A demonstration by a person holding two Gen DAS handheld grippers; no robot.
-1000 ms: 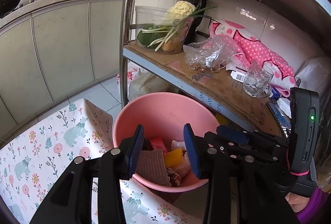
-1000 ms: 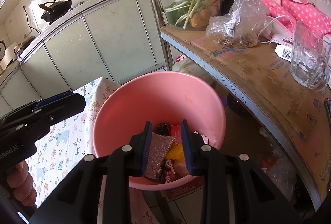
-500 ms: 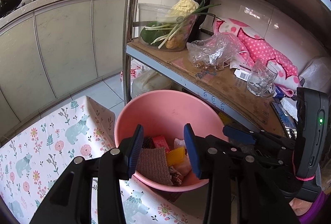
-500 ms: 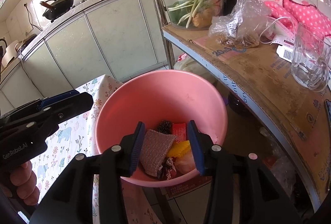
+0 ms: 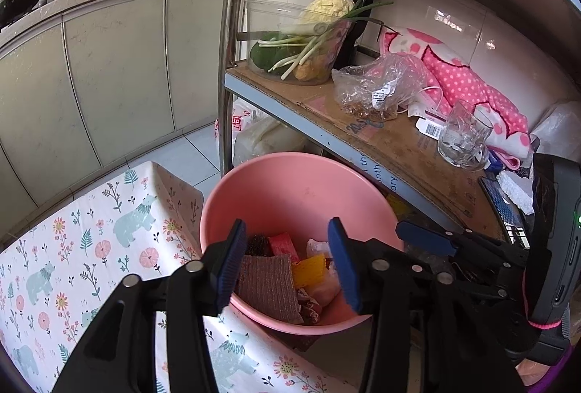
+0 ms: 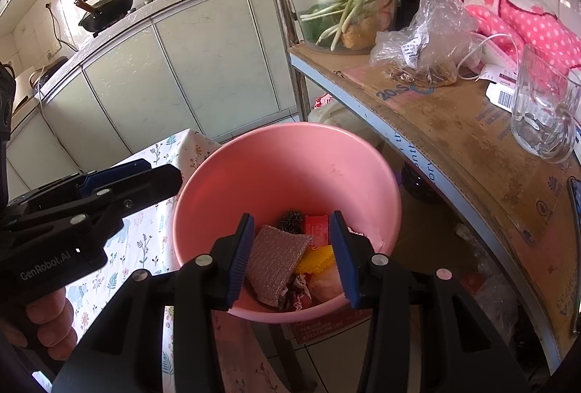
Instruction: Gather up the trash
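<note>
Below and between both pairs of jaws, the round pink plastic basin [image 5: 301, 197] collects the trash: a brown ribbed scouring pad [image 6: 277, 256] and wrappers. I hold my left gripper [image 5: 287, 260] and right gripper [image 6: 290, 255] spread, empty; both have just been opening.

Trash [image 5: 287, 269] in basin [image 5: 301, 182] betw table [image 5: 90, 247] & shelf [image 5: 399, 146]
</note>
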